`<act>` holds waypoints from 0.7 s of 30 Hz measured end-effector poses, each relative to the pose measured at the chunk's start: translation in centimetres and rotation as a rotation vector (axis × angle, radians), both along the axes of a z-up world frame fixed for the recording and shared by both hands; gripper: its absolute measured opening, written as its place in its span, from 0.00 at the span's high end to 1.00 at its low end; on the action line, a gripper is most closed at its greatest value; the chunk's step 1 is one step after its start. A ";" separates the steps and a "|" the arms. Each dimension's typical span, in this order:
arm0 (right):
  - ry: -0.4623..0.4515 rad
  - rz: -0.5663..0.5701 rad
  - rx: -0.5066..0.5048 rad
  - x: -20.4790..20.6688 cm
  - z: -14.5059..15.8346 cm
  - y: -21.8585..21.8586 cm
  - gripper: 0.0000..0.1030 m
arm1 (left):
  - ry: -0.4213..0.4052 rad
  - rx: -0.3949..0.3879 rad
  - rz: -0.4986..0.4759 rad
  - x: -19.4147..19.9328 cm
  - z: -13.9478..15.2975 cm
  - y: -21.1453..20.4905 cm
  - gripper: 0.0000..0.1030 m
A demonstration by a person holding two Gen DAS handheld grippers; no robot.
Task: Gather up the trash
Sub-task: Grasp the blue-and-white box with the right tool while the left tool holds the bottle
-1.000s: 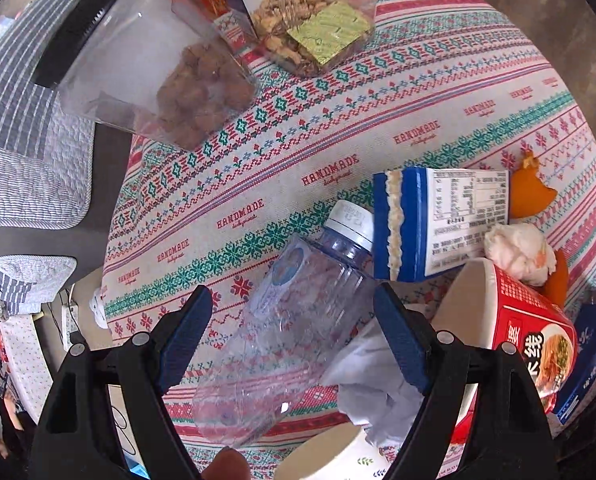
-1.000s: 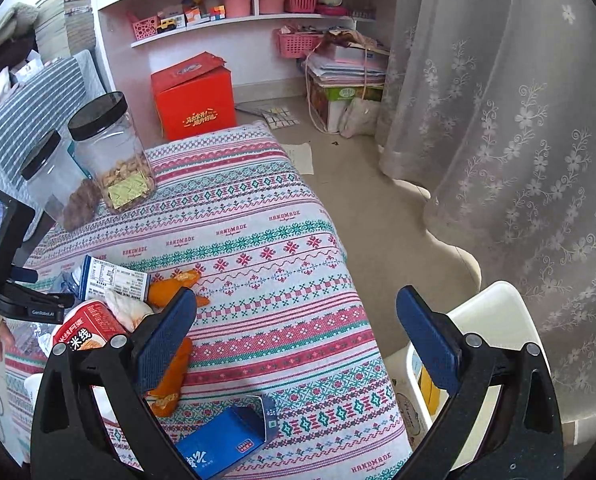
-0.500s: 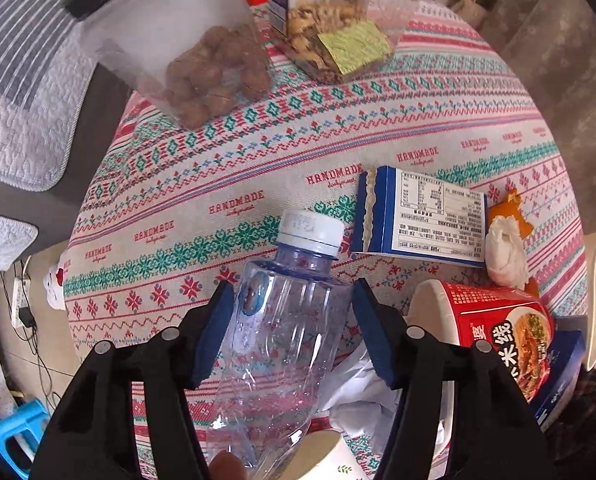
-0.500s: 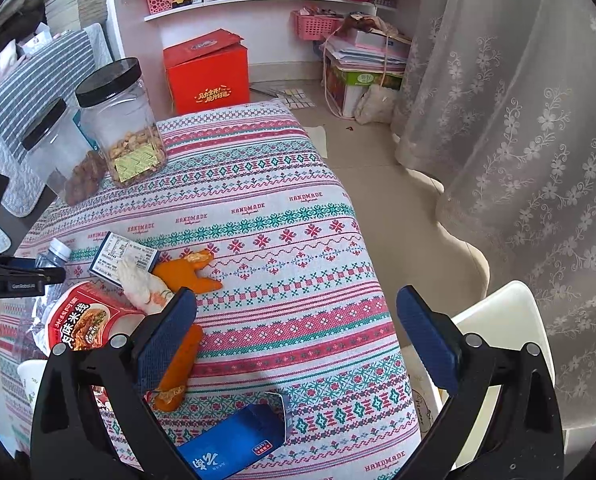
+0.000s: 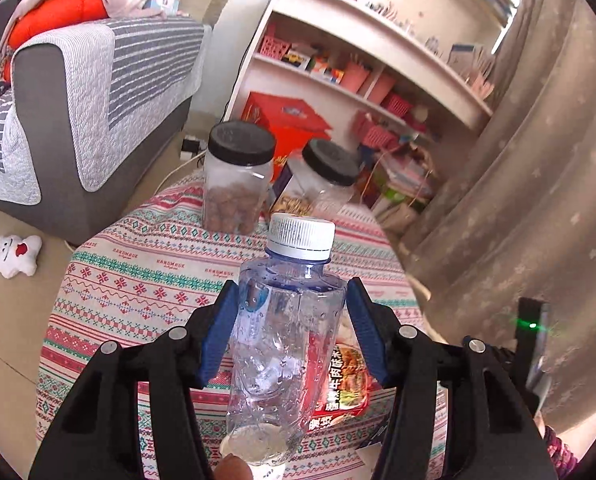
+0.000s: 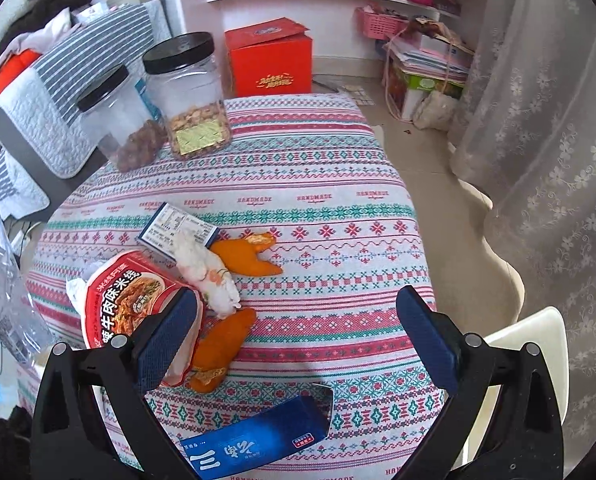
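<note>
while upright, bottle (image 5: pixel 286 344) sits clamped in left gripper (image 5: pixel 290 336).

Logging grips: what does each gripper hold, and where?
Left gripper: clear plastic bottle, clamped around its body below the white cap. Right gripper: nothing.

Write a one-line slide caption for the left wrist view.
Left gripper clamps a clear, white-capped plastic bottle above the patterned tablecloth, two black-lidded jars behind.
</note>
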State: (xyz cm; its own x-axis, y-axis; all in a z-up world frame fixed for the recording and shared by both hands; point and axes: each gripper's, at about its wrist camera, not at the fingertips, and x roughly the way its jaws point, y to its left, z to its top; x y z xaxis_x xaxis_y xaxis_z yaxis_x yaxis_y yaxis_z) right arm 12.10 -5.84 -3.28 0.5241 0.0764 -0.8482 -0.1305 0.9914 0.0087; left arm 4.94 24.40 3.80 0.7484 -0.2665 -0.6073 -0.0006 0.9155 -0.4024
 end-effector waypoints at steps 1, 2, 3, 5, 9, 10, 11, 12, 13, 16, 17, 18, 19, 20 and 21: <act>0.003 0.026 -0.013 0.3 0.0 0.5 0.09 | -0.026 0.004 -0.006 -0.3 0.4 0.2 0.46; 0.006 0.056 -0.031 0.9 0.0 1.1 0.10 | -0.041 0.017 -0.008 -0.5 0.7 0.3 0.46; 0.012 0.096 -0.049 1.8 0.1 1.9 0.12 | -0.051 0.024 -0.013 -0.6 1.1 0.5 0.46; 0.030 0.159 -0.082 4.1 -0.1 3.7 0.15 | -0.069 0.009 -0.014 -0.5 1.6 1.0 0.46; 0.135 0.264 -0.095 8.7 -1.3 7.6 0.19 | -0.073 -0.029 0.011 0.0 1.4 2.6 0.46; 0.150 0.292 -0.105 9.5 -1.7 8.8 0.19 | -0.074 -0.032 0.018 0.1 1.3 2.9 0.46; 0.156 0.324 -0.123 10.1 -2.2 10.0 0.19 | -0.068 -0.035 0.026 0.2 1.2 3.1 0.46; 0.159 0.357 -0.151 10.5 -2.8 11.1 0.19 | -0.064 -0.040 0.031 0.4 1.1 3.4 0.46; 0.162 0.387 -0.185 10.7 -3.3 12.1 0.20 | -0.063 -0.041 0.032 0.5 0.9 3.5 0.46; 0.182 0.469 -0.285 11.1 -5.5 14.7 0.20 | -0.072 -0.042 0.020 0.6 1.1 3.8 0.46; 0.191 0.488 -0.310 11.1 -6.1 15.4 0.20 | -0.073 -0.046 0.018 0.7 1.1 3.9 0.46; 0.202 0.503 -0.329 11.1 -6.7 15.9 0.20 | -0.072 -0.051 0.018 0.7 1.0 4.0 0.46; 0.218 0.520 -0.337 11.2 -7.3 16.3 0.20 | -0.070 -0.056 0.017 0.8 0.9 4.2 0.46; 0.233 0.533 -0.337 11.2 -7.7 16.7 0.20 | -0.068 -0.060 0.019 0.8 0.9 4.3 0.46; 0.243 0.546 -0.336 11.1 -8.0 17.0 0.20 | -0.066 -0.064 0.022 0.9 0.8 4.5 0.46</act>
